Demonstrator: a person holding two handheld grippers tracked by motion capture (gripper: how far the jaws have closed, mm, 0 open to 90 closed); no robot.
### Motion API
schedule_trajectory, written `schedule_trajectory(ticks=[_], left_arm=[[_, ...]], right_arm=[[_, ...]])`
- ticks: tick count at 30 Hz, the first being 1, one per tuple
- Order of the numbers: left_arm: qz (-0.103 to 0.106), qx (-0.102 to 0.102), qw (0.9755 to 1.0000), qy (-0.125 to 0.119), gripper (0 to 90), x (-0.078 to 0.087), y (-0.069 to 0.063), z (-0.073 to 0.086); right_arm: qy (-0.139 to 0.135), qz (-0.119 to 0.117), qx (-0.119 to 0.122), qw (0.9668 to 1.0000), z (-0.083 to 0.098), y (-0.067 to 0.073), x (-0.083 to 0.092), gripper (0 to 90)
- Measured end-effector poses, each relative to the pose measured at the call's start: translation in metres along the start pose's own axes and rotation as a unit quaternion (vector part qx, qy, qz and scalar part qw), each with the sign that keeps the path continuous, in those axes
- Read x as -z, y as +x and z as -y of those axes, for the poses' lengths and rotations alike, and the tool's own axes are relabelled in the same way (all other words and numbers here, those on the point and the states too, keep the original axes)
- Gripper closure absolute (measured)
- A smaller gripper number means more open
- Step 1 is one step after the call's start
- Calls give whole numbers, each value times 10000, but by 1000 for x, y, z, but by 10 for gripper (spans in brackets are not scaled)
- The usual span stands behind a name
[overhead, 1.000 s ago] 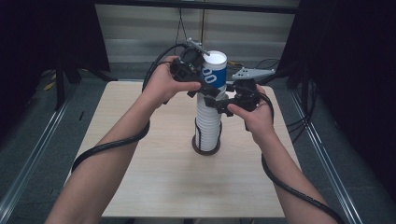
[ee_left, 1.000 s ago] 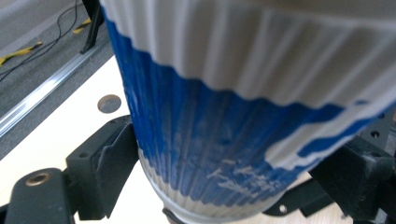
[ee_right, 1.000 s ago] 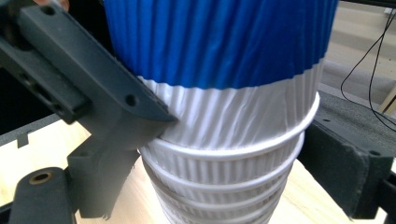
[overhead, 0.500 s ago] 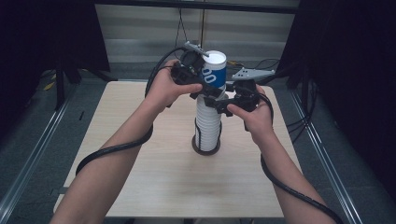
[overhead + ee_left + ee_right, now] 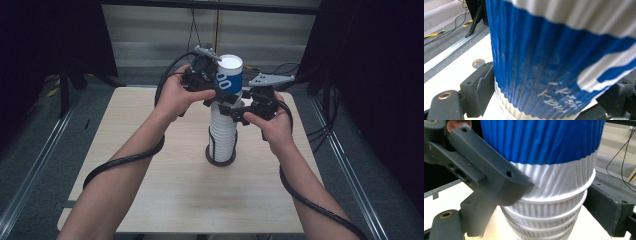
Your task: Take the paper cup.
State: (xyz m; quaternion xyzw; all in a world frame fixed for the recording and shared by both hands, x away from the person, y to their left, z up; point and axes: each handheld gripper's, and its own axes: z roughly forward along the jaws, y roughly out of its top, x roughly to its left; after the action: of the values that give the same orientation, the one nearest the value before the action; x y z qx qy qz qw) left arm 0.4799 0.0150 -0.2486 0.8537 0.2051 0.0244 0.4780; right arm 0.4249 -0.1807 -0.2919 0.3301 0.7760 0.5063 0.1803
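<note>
My left gripper (image 5: 216,95) has its jaws on the blue cup (image 5: 230,74) topping the stack (image 5: 223,131) at mid-table (image 5: 150,150), and they have just been closing. My right gripper (image 5: 239,109) clamps the stack just below.

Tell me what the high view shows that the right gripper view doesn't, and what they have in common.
High view alone: both hands, the left gripper at the blue cup, the right gripper at the stack below it, the dark round base under the stack, and the whole table.

Right gripper view alone: the separate rolled rims of the white cups seen close, with ribbed walls.

Both: the blue cup topping the white stack, and the other gripper's black jaw against it.
</note>
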Motion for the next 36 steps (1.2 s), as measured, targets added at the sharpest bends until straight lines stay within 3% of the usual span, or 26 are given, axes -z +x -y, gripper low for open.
schedule_trajectory(ticks=[4,18,24,26,29,34,36], left_arm=[[-7,65,10000,3,135,1,0,0],[-20,169,9998,-68,140,5,2,1],[6,253,9996,-88,143,5,2,1],[20,253,9996,-101,143,5,3,1],[8,263,9996,-104,143,5,2,1],[-1,274,9996,-101,142,5,2,1],[-7,279,9996,-99,142,5,2,1]], right_arm=[[-22,-41,-45,10000,2,0,-1,128],[136,68,225,9996,1,5,-3,144],[114,87,201,9997,2,4,-2,144],[87,64,141,9998,3,4,-3,137],[-291,-76,-403,9987,6,1,-4,116],[-301,-20,-359,9989,5,2,-7,110],[-221,24,-227,9995,4,3,-8,116]])
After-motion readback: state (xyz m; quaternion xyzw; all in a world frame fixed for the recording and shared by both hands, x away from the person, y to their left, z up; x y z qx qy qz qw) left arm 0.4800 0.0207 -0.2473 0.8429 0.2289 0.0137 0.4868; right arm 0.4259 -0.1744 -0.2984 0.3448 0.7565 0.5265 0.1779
